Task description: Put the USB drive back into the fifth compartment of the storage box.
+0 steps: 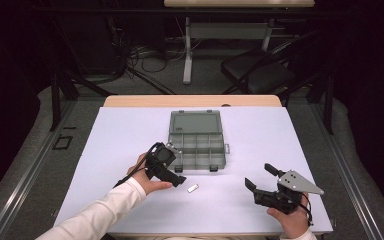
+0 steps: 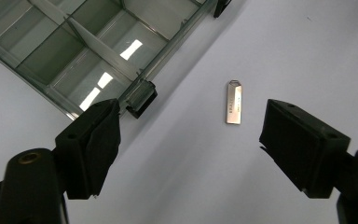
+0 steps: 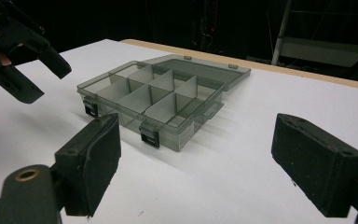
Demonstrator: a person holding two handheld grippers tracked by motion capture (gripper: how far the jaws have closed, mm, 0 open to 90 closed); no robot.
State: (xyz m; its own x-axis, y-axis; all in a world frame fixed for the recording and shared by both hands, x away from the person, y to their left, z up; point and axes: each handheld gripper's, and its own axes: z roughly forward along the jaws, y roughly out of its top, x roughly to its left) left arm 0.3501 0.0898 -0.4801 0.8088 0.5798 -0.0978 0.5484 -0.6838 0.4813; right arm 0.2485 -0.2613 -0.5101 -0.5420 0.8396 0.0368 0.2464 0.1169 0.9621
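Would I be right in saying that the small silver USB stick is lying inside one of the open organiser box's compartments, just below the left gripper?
Not quite. The silver USB stick lies on the white table, outside the organiser box and apart from its front wall, as the left gripper view shows. The rest stands: the box is open, and the left gripper hangs just above the stick with its jaws apart.

The USB stick's (image 2: 233,102) engraved lettering is too small to read; the picture edge crops the organizer box (image 2: 74,51)
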